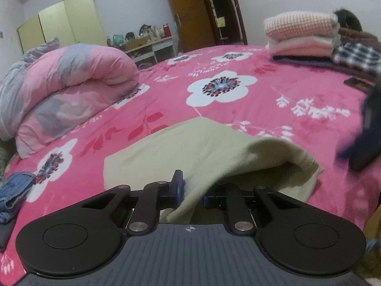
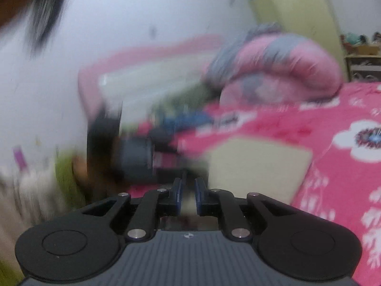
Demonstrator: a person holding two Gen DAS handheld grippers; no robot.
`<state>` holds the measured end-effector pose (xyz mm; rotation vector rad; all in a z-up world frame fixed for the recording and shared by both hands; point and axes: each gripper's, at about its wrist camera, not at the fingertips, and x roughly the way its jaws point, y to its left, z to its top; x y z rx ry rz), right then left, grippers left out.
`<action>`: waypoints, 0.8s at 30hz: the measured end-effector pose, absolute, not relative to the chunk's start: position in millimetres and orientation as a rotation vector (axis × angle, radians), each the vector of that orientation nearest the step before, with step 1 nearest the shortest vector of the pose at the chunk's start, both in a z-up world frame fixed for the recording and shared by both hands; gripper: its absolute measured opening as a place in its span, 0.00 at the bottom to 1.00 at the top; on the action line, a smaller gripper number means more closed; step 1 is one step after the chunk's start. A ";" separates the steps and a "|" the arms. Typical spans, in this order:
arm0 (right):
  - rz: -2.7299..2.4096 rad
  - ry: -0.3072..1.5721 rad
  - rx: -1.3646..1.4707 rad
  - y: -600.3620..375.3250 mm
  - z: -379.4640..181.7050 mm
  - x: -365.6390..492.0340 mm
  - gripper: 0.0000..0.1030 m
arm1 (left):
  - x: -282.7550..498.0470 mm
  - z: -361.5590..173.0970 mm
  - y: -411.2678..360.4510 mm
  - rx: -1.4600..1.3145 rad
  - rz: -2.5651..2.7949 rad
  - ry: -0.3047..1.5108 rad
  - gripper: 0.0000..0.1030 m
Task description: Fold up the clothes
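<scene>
A pale beige garment (image 1: 202, 152) lies folded on the pink flowered bedspread (image 1: 238, 109). My left gripper (image 1: 191, 190) is shut on the garment's near edge, with cloth draped over the right finger. In the blurred right wrist view the same garment (image 2: 257, 164) lies ahead and to the right. My right gripper (image 2: 188, 190) has its jaws a narrow gap apart with nothing between them. The left gripper's body (image 2: 133, 159) shows blurred to the left of it.
A rolled pink and grey quilt (image 1: 64, 90) lies at the left. A stack of folded clothes (image 1: 302, 38) sits at the far right, with plaid and dark garments (image 1: 357, 57) beside it. Blue jeans (image 1: 14, 188) lie at the left edge. A dark blurred shape (image 1: 366, 138) is at the right.
</scene>
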<state>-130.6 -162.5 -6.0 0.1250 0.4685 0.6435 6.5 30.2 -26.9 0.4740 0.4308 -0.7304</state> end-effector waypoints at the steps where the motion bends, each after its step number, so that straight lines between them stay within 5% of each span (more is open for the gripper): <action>1: 0.641 0.504 0.073 -153.1 -15.0 -130.7 0.12 | 6.3 -25.6 29.5 0.473 -0.738 0.426 0.15; 24: 0.285 0.298 0.033 -62.1 -63.4 -85.0 0.12 | -2.4 -25.6 44.2 0.408 -0.780 0.394 0.08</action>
